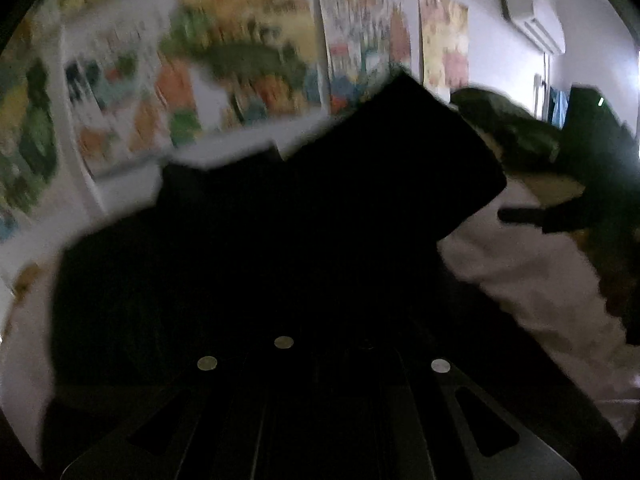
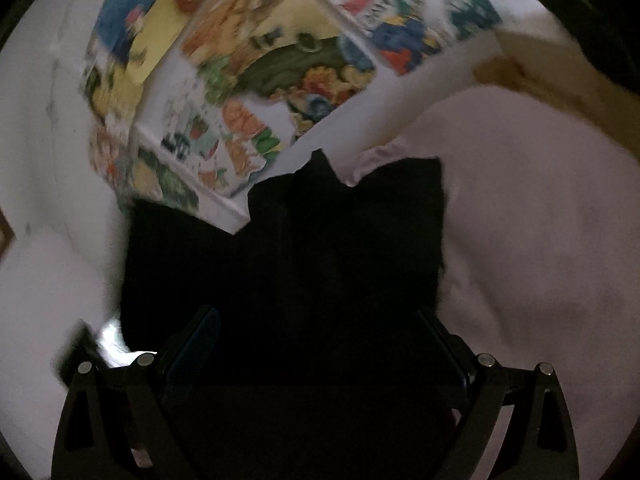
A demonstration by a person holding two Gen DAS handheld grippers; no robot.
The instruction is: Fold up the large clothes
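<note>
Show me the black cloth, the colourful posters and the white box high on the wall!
black cloth [image 1: 340, 208]: left wrist view, middle of the raised dark fabric.
colourful posters [image 2: 256, 80]: right wrist view, middle of a cartoon sheet.
white box [image 1: 528, 12]: left wrist view, its front panel.

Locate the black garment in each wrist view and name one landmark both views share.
Left wrist view: the black garment fills the centre and lower middle, rising from the claw to a corner right of centre, over the pale bedding.
Right wrist view: it fills the centre and bottom middle, with pale bedding to the right.
Shared landmark: the colourful cartoon posters on the white wall, upper left of centre in both views.
</note>
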